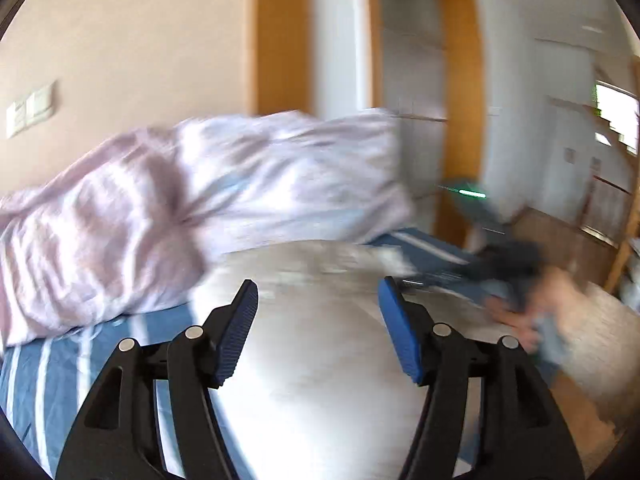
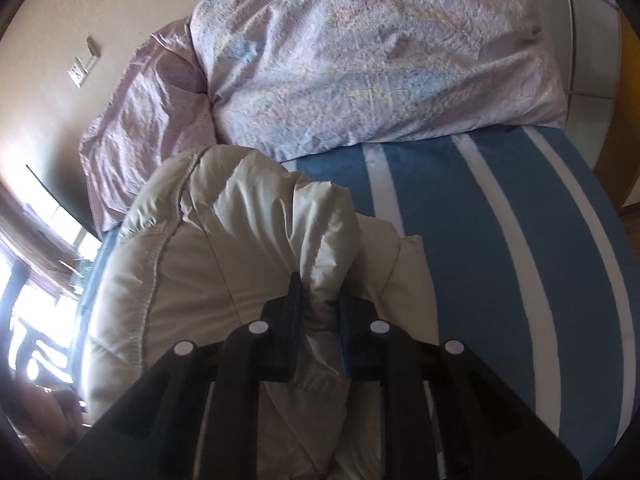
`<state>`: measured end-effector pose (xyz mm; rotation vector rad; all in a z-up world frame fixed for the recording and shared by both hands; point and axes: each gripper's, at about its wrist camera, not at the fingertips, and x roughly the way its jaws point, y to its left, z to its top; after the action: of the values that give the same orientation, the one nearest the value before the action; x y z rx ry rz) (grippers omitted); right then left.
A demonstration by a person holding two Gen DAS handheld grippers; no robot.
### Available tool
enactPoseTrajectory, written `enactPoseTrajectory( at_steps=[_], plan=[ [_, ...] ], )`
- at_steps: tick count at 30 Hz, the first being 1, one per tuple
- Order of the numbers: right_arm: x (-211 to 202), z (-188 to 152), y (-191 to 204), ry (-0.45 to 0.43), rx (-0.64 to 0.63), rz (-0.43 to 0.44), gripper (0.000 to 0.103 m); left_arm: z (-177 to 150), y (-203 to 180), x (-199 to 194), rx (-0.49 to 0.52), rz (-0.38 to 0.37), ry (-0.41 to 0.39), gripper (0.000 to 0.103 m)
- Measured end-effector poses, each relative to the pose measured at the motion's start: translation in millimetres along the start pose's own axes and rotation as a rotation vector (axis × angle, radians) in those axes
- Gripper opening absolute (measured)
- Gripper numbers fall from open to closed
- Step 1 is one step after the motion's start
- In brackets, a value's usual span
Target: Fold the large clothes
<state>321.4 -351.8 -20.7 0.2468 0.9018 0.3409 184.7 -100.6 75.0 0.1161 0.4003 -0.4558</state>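
Right wrist: right hand-held gripper (image 2: 319,300) pinches puffy quilted cream jacket (image 2: 224,240); left hand-held gripper (image 1: 318,312) spread wide.

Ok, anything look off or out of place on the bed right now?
Nothing damaged or spilled. The cream padded jacket is bunched in a heap, not flat, with a fold pinched in the right gripper. The left gripper is open above it. The pink duvet lies rumpled behind, on the striped sheet.
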Motion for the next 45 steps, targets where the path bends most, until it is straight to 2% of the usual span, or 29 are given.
enactPoseTrajectory(
  at_steps=[4, 5, 12, 18, 25, 41, 44, 45],
  plan=[
    [5, -4, -1, -0.003, -0.012, -0.038, 0.016, -2, 30, 42, -0.076, 0.059, 0.087, 0.064],
    [7, -4, -1, -0.004, -0.016, -0.047, 0.016, -5, 33, 42, -0.079, 0.064, 0.097, 0.063],
    [16, -9, -2, -0.006, -0.028, -0.086, 0.018, -20, 20, 83, -0.032, 0.097, 0.176, 0.064],
    [23, -15, 0, -0.027, -0.062, -0.137, 0.019, -32, 7, 97, -0.009, 0.102, 0.218, 0.064],
    [30, -20, 0, -0.051, -0.083, -0.169, 0.020, -47, -1, 107, 0.001, 0.131, 0.217, 0.065],
    [39, -27, -5, -0.111, -0.061, -0.171, 0.021, -70, -7, 128, -0.023, 0.171, 0.162, 0.067],
    [27, -22, -2, -0.104, -0.067, -0.204, 0.028, -69, -7, 128, -0.021, 0.171, 0.171, 0.067],
    [20, -19, -1, -0.105, -0.067, -0.228, 0.036, -68, -7, 128, -0.018, 0.175, 0.177, 0.067]
  ],
)
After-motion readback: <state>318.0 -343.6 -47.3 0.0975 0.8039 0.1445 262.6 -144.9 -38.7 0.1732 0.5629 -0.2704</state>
